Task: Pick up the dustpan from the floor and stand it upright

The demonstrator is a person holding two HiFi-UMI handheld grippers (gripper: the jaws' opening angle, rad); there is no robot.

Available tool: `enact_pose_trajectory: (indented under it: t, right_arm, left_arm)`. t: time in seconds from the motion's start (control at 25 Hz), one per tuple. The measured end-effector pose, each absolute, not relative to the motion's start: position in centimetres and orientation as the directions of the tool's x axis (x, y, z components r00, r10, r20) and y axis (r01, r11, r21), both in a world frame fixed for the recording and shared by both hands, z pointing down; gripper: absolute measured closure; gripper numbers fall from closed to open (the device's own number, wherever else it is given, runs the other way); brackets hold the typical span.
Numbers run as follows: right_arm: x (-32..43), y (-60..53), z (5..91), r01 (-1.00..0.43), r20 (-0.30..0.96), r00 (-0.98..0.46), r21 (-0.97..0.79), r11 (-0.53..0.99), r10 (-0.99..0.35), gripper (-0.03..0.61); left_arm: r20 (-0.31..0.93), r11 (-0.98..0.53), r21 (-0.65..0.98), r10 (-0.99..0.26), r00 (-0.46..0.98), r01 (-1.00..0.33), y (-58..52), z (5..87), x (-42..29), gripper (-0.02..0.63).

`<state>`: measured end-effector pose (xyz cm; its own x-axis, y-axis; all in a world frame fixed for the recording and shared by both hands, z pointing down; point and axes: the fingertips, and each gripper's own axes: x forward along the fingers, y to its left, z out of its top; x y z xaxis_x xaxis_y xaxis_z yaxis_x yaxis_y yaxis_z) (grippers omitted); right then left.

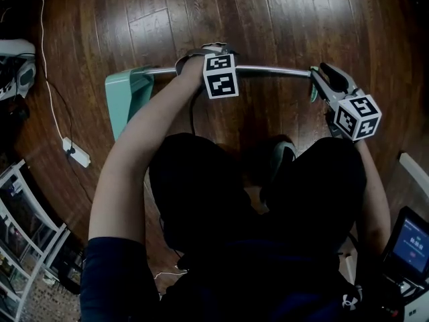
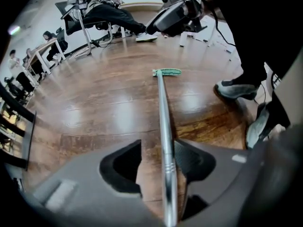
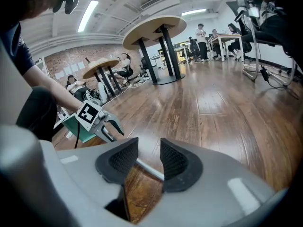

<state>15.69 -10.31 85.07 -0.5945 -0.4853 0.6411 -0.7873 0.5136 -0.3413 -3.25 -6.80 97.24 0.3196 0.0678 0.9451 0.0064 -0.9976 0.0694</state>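
Beyond the dustpan handle (image 1: 275,70) the wooden floor (image 1: 268,12) lies open, so I have free room on the far side. On the near side the person's knees (image 1: 201,186) and a shoe (image 1: 281,154) crowd close to it. Left of the teal pan (image 1: 126,98), a power strip (image 1: 78,155) and its white cable (image 1: 43,32) lie on the boards, with a shelf unit (image 1: 27,227) lower left. A screened device (image 1: 410,241) blocks the right edge. The left gripper (image 2: 158,159) straddles the handle, jaws apart, with a gap on one side.
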Motion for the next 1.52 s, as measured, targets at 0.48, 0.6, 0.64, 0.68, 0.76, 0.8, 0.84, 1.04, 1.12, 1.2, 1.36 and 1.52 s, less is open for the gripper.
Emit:
enact_pose_trajectory:
  t: [0.48, 0.6, 0.64, 0.68, 0.76, 0.8, 0.84, 1.04, 1.12, 1.2, 1.36, 1.52]
  right_arm:
    - [16.2, -11.5, 83.1, -0.789, 0.618, -0.596, -0.332, 0.517, -0.513, 0.463]
    - [16.1, -12.4, 81.8, -0.789, 0.595, -0.6, -0.33, 0.518, -0.535, 0.472]
    - [16.0, -12.7, 81.3, -0.787, 0.585, -0.604, -0.331, 0.521, -0.541, 0.476]
    - [15.8, -13.0, 80.7, -0.784, 0.575, -0.609, -0.332, 0.525, -0.546, 0.479]
    - [15.3, -13.4, 79.4, -0.773, 0.552, -0.624, -0.335, 0.538, -0.553, 0.485]
    - [15.0, -13.6, 78.7, -0.767, 0.541, -0.633, -0.336, 0.547, -0.554, 0.487]
    - [14.7, -13.8, 78.0, -0.759, 0.531, -0.641, -0.334, 0.559, -0.554, 0.489]
    - [12.5, -14.9, 74.9, -0.719, 0.512, -0.671, -0.277, 0.637, -0.536, 0.501]
    - [11.4, -15.3, 73.9, -0.7, 0.492, -0.691, -0.275, 0.659, -0.529, 0.502]
    - [10.2, -15.7, 72.9, -0.676, 0.469, -0.715, -0.275, 0.684, -0.519, 0.502]
    - [8.6, -16.4, 71.3, -0.639, 0.459, -0.734, -0.216, 0.739, -0.501, 0.502]
    - [7.7, -17.1, 70.5, -0.636, 0.445, -0.743, -0.233, 0.736, -0.5, 0.516]
  left_arm:
    - [0.944, -0.999, 0.032, 0.03, 0.328, 0.001, -6.9, 96.6, -4.2, 0.531]
    - [0.94, -0.999, 0.012, 0.0, 0.34, -0.033, -7.9, 95.8, -4.7, 0.531]
    - [0.939, -0.999, 0.003, -0.013, 0.344, -0.045, -8.3, 95.5, -4.8, 0.531]
    - [0.938, -0.998, -0.008, -0.028, 0.346, -0.057, -8.7, 95.2, -5.1, 0.531]
    - [0.936, -0.996, -0.03, -0.057, 0.349, -0.081, -9.6, 94.5, -5.6, 0.531]
    - [0.935, -0.995, -0.04, -0.071, 0.348, -0.093, -10.0, 94.2, -5.8, 0.531]
    - [0.934, -0.993, -0.05, -0.084, 0.348, -0.106, -10.4, 93.8, -6.1, 0.531]
    - [0.926, -0.983, -0.087, -0.14, 0.351, -0.162, -12.3, 91.6, -7.1, 0.531]
    - [0.923, -0.98, -0.096, -0.153, 0.352, -0.175, -12.6, 91.0, -7.2, 0.531]
    - [0.919, -0.977, -0.11, -0.171, 0.355, -0.185, -13.0, 90.5, -7.2, 0.531]
    - [0.904, -0.965, -0.148, -0.22, 0.367, -0.215, -14.5, 89.2, -7.1, 0.531]
    - [0.889, -0.953, -0.167, -0.256, 0.379, -0.253, -15.7, 87.8, -7.5, 0.531]
